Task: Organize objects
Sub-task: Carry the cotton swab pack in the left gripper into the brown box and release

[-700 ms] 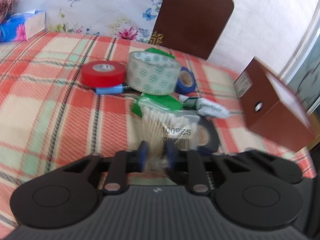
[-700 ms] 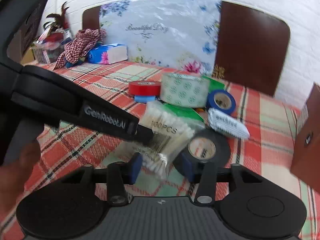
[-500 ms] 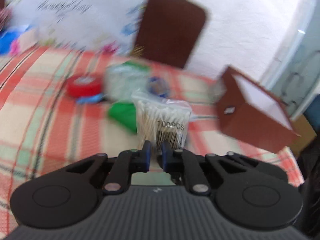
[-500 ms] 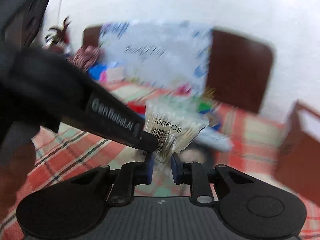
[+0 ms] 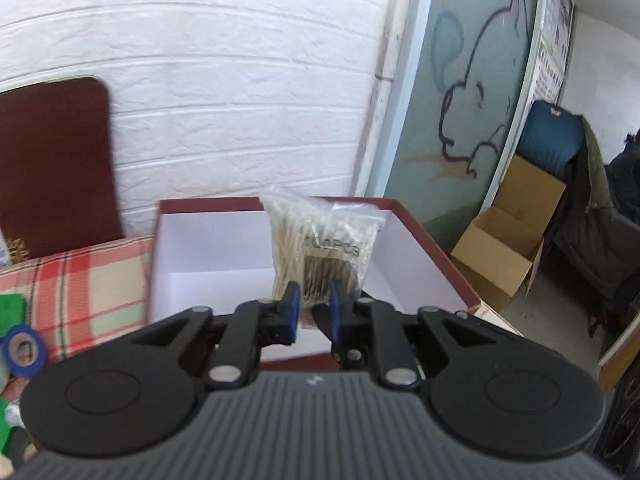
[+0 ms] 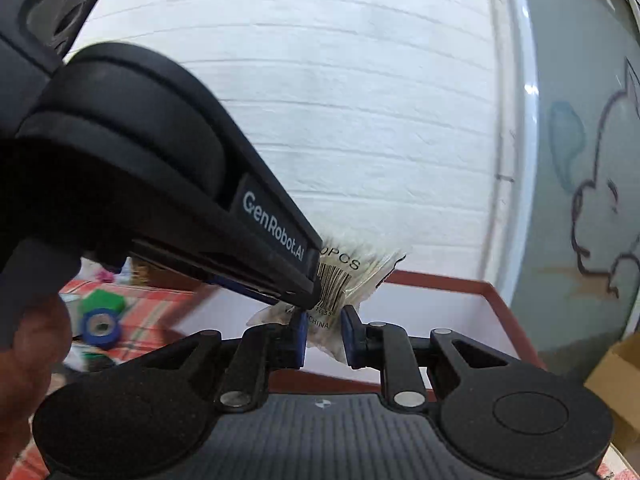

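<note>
A clear bag of cotton swabs (image 5: 320, 244) marked "100PCS" hangs over the open brown box (image 5: 436, 256) with a white inside. My left gripper (image 5: 314, 312) is shut on the bag's lower edge. My right gripper (image 6: 324, 334) is shut on the same bag (image 6: 344, 276) from the other side. The left gripper's body (image 6: 160, 184) crosses the right wrist view and hides part of the bag. Both grippers hold the bag above the box opening (image 6: 440, 312).
The plaid tablecloth (image 5: 80, 288) lies left of the box with a blue tape roll (image 5: 24, 350) and a green packet (image 5: 10, 312). A brown chair back (image 5: 56, 164) stands behind. Cardboard boxes (image 5: 508, 256) sit on the floor at right.
Both grippers have carried the swab bag up off the table and to the right, from above the pile of tapes to over the open box.
</note>
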A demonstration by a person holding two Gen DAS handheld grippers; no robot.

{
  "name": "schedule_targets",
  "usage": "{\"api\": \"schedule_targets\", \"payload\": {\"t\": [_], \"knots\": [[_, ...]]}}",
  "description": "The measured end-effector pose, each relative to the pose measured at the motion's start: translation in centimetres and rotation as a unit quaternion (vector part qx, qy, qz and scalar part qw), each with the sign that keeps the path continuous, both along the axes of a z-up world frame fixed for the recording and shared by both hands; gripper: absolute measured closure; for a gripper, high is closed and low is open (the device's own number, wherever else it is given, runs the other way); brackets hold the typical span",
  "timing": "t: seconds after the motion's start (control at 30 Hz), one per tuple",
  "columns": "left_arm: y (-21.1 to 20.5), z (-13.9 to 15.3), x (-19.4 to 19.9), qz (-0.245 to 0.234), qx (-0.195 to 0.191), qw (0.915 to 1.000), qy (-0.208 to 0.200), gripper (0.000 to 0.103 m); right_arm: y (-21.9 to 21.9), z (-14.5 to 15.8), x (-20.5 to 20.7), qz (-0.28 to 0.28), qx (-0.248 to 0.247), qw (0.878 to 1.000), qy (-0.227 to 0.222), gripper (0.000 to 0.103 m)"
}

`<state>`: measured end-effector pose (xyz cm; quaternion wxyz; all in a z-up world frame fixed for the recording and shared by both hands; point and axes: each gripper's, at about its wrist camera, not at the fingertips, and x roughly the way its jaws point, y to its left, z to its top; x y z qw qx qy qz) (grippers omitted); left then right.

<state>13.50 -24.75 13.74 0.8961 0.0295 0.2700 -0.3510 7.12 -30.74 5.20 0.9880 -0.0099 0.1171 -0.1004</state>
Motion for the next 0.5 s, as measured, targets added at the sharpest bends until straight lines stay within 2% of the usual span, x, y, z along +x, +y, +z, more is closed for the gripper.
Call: {"api": "schedule_targets", "payload": {"t": [0.03, 0.07, 0.13, 0.17, 0.3, 0.37, 0.5], "knots": [[-1.4, -0.3, 0.7, 0.003, 0.014, 0.9999, 0.004, 0.073, -1.3, -0.2, 0.7, -0.008, 0.011, 1.000, 0.007, 0.083], [-2.8, -0.8, 1.4, 0.017, 0.037, 0.9992, 0.006, 0.054, -2.3, -0.5, 1.4, -0.021, 0.014, 0.999, 0.019, 0.080], [-4.2, -1.3, 2.4, 0.061, 0.080, 0.9949, -0.005, 0.034, -3.9, -1.2, 2.7, -0.053, 0.015, 0.998, 0.039, 0.051], [-4.4, -1.3, 2.8, 0.080, 0.094, 0.9922, -0.015, 0.031, -4.7, -1.5, 2.7, -0.065, 0.025, 0.997, 0.029, 0.037], [-4.8, -2.0, 3.5, 0.119, 0.143, 0.9824, -0.018, 0.029, -6.2, -2.6, 1.8, -0.077, 0.063, 0.995, -0.009, 0.038], [-4.0, -2.4, 3.1, 0.134, 0.141, 0.9809, -0.010, 0.025, -5.4, -3.2, 1.9, -0.079, 0.060, 0.995, -0.007, 0.038], [-2.3, -1.8, 2.1, 0.147, 0.130, 0.9806, -0.001, 0.024, -4.8, -2.5, 0.4, -0.066, 0.062, 0.996, -0.024, 0.039]]}}
